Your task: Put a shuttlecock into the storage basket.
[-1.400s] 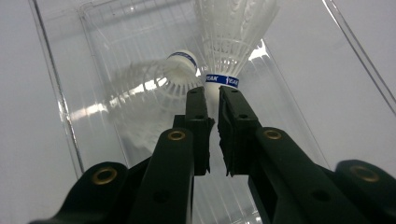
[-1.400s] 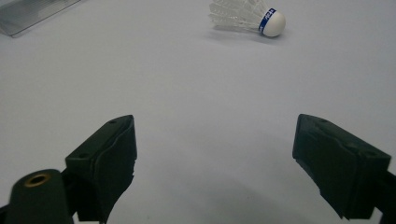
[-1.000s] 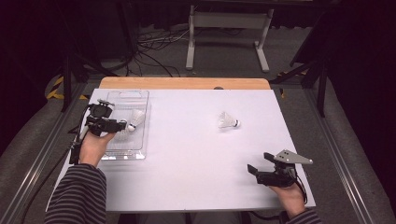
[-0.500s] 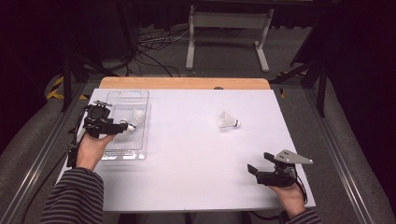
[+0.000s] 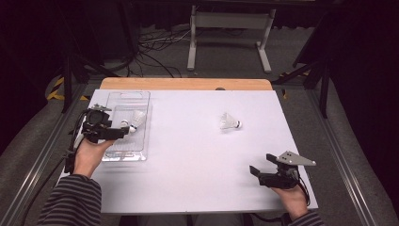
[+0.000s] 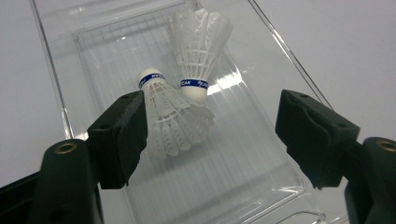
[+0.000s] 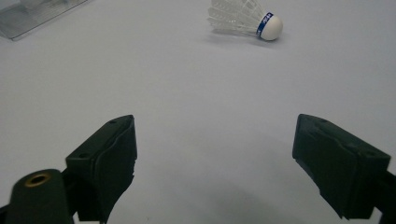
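**Left gripper view: shuttlecock just let go in tray**

The left gripper (image 6: 210,140) had just been opening; its jaws stood wide, one still beside the near shuttlecock (image 6: 170,114) lying against another shuttlecock (image 6: 198,44) in the clear tray (image 6: 261,182). Withdrawing carelessly might snag feathers. The right gripper (image 7: 215,163) gaped empty; a third shuttlecock (image 7: 245,18) lay on the table (image 7: 187,93).

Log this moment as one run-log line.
left gripper: open, jaws just opened, over tray | two shuttlecocks in tray | third shuttlecock on table | right gripper: open, empty

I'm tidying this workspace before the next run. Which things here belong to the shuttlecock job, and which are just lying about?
In the job:
clear plastic tray
two shuttlecocks in the tray
lone shuttlecock
left gripper
right gripper

Lying about:
floor cables
white metal stand
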`<state>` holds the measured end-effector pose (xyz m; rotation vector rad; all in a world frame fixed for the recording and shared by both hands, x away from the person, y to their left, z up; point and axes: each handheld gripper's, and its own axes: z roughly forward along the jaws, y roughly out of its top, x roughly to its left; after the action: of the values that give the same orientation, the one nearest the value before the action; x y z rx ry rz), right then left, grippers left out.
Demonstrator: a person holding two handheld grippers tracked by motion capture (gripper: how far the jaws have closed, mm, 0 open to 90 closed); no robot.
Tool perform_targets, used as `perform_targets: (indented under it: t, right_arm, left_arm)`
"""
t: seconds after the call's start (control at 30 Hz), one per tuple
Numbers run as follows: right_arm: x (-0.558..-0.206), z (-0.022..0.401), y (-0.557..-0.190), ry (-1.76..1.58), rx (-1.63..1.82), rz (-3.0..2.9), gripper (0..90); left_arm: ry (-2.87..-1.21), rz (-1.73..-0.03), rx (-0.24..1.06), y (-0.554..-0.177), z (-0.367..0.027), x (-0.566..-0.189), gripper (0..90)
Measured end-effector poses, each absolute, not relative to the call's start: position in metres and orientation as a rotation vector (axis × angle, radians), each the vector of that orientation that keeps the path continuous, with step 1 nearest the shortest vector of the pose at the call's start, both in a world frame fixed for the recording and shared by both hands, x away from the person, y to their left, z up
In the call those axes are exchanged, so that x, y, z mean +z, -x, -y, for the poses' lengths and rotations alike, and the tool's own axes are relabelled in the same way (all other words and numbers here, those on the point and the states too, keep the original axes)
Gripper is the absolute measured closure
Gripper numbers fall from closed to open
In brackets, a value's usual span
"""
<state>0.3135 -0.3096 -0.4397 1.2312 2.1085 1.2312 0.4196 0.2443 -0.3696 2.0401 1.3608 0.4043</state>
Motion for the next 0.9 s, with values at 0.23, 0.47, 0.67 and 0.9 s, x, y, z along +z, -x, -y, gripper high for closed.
perform_targets:
  t: [0.23, 0.47, 0.67, 0.9]
  right_arm:
    - [-0.44, 0.309, -0.314, -1.236, 1.229, -2.11, 14.4]
    - [-0.44, 0.311, -0.313, -1.24, 1.238, -2.1, 14.4]
    - [-0.44, 0.311, -0.313, -1.242, 1.238, -2.101, 14.4]
    - [-0.44, 0.311, -0.313, -1.242, 1.239, -2.099, 14.4]
  left_arm:
    - [-2.025, -1.31, 0.391, -0.412, -0.245, -0.367, 25.7]
    - [-2.024, -1.276, 0.382, -0.406, -0.242, -0.366, 25.6]
    - [-2.019, -1.265, 0.386, -0.404, -0.243, -0.368, 25.8]
    - [-2.004, -1.255, 0.383, -0.399, -0.246, -0.369, 26.0]
